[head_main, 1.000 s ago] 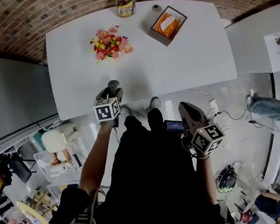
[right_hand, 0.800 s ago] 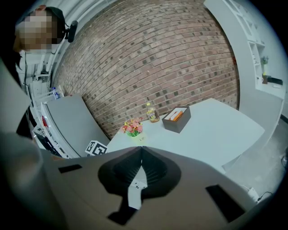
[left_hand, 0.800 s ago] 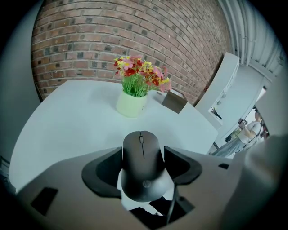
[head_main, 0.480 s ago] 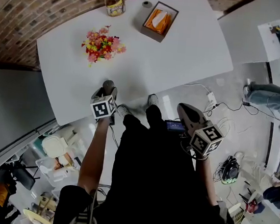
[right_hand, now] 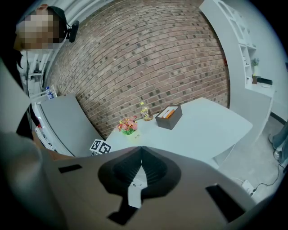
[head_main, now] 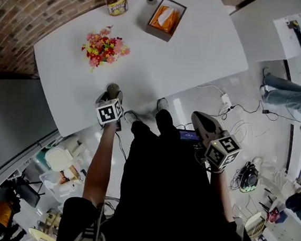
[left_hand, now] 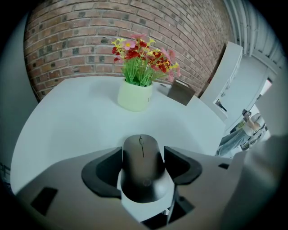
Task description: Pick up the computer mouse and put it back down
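Black plastic fills the gap of the left tool (left_hand: 142, 152): the computer mouse (left_hand: 143, 175) sits squarely between its 2 jaws, and their dark pads press on its 2 long sides, so I read this as a firm grip. The mouse's long axis runs straight along the line the tool points. Its scroll-wheel end faces away from me, toward the flower pot (left_hand: 135, 95), and its rounded back is tucked deep toward the tool's body. From the head view, the mouse and the tool are over the near edge of the white table (head_main: 188, 57), well apart from the pot. I cannot tell from any view whether the mouse's underside already touches the tabletop or hangs just above it.

The left hand is the one that matters here. The right tool (right_hand: 141, 155) hangs off the table by my right side with its jaws pressed together on nothing, pointing across toward the table from a distance.

My judgement is that the lift is done and the put-down is in hand. What the next move turns on is keeping the mouse flat to the table before I let the jaws part, since a tilted release near this edge could let it slide off.
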### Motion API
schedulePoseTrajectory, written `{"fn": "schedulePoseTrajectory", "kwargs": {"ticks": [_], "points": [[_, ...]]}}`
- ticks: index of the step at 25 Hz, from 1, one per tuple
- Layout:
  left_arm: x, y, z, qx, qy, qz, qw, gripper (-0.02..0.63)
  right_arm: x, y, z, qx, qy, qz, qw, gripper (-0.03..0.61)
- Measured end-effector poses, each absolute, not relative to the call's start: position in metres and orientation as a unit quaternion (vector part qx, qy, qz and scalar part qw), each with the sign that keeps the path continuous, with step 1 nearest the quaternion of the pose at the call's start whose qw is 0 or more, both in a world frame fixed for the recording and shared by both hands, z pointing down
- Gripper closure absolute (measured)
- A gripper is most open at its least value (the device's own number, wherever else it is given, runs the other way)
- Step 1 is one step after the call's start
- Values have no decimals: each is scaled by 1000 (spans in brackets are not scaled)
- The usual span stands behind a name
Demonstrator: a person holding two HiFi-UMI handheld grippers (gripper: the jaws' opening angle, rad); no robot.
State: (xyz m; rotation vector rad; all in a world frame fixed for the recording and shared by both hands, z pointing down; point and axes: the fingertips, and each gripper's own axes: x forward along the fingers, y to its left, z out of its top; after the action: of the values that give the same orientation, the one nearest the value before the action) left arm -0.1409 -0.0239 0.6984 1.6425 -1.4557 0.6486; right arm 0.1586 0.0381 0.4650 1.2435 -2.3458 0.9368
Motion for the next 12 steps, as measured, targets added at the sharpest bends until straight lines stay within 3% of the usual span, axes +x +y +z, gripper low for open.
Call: {"fn": "schedulePoseTrajectory", "kwargs": {"ticks": [12], "points": [[-139, -26, 700, 645, -584, 261, 418, 310, 163, 40, 464, 439, -822, 325, 158, 561]]}}
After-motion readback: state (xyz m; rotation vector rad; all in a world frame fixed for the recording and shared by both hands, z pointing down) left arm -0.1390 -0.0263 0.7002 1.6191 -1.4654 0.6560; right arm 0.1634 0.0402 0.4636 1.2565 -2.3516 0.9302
